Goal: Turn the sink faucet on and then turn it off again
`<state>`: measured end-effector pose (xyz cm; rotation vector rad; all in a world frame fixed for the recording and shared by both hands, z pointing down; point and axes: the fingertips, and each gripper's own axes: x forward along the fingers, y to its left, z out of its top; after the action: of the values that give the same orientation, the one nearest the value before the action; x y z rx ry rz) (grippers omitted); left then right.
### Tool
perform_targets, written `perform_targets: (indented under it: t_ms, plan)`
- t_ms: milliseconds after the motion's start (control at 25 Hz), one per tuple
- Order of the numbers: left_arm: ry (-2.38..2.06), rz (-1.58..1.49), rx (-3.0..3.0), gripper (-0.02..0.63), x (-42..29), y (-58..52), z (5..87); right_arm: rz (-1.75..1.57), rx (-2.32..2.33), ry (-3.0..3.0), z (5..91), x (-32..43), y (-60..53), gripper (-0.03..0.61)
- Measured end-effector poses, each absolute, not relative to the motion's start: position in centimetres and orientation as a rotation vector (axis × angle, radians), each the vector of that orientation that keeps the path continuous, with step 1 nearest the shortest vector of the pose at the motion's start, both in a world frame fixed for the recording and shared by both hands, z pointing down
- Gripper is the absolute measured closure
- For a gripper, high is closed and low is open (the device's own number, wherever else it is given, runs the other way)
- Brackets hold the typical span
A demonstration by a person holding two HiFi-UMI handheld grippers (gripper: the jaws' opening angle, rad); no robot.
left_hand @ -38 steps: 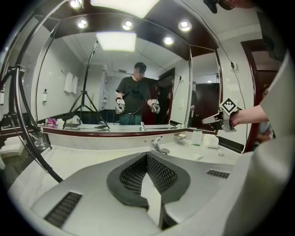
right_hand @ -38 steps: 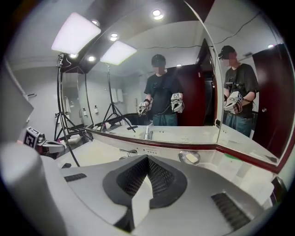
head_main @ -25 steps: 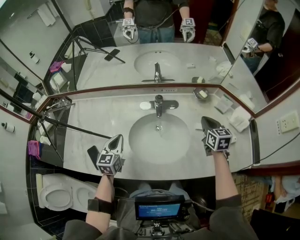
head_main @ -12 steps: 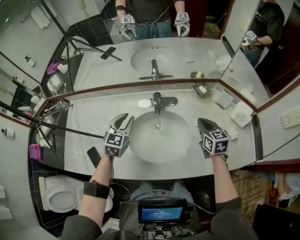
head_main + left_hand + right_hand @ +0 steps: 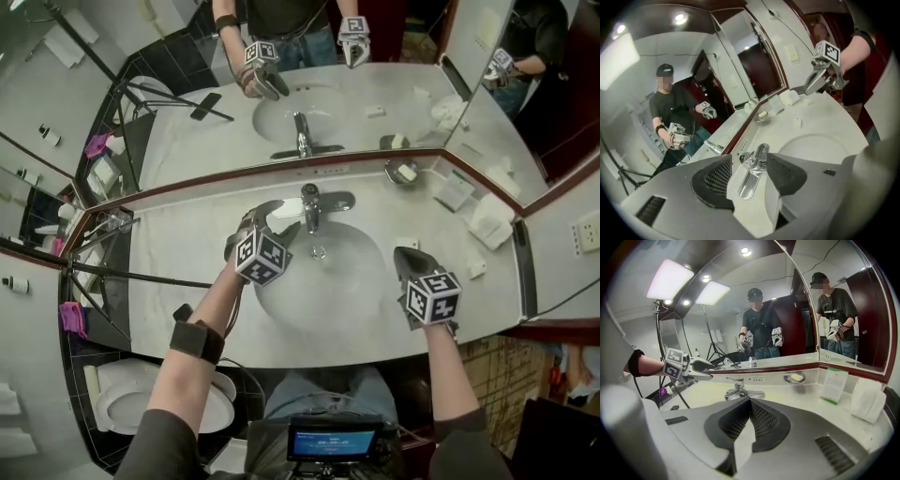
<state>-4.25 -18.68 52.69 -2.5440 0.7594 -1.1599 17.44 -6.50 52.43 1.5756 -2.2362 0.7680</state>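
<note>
Marble desk [image 5: 178, 272] under wall mirror [image 5: 394, 94], oval sink [image 5: 328, 291] sunk mid-desk. Left gripper [image 5: 279, 217] over sink's back-left rim, just beside faucet [image 5: 311, 204]; fingers apart, just been opening, faucet lever lined up between them, pads not pressing it. Right gripper [image 5: 405, 255] above desk right of sink, well apart from faucet; fingers closed together, nothing between. Faucet upright at sink's back rim, centred below mirror. Soap dish [image 5: 406, 172] back right, near mirror.
</note>
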Motion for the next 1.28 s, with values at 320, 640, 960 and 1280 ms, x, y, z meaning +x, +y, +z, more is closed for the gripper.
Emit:
perform_targets:
  t_ms: [320, 640, 960, 1280]
  plan:
    - [0.562, -1.27, -2.321, 0.391, -1.2, -21.4, 58.5, 0.831, 1.589, -2.227, 55.6, 17.1, -5.5, 0.56]
    - [0.554, -1.302, -2.288, 0.429, -0.2, -23.2, 60.9, 0.855, 1.6, -2.209, 57.0, 17.1, -5.3, 0.56]
    - [0.561, -1.359, -2.245, 0.469, -0.4, -23.3, 63.0, 0.861, 1.615, -2.195, 56.8, 17.6, -4.8, 0.56]
    - [0.651, -1.302, -2.223, 0.485, 0.3, -23.4, 61.2, 0.897, 1.607, -2.191, 57.9, 17.2, -4.6, 0.56]
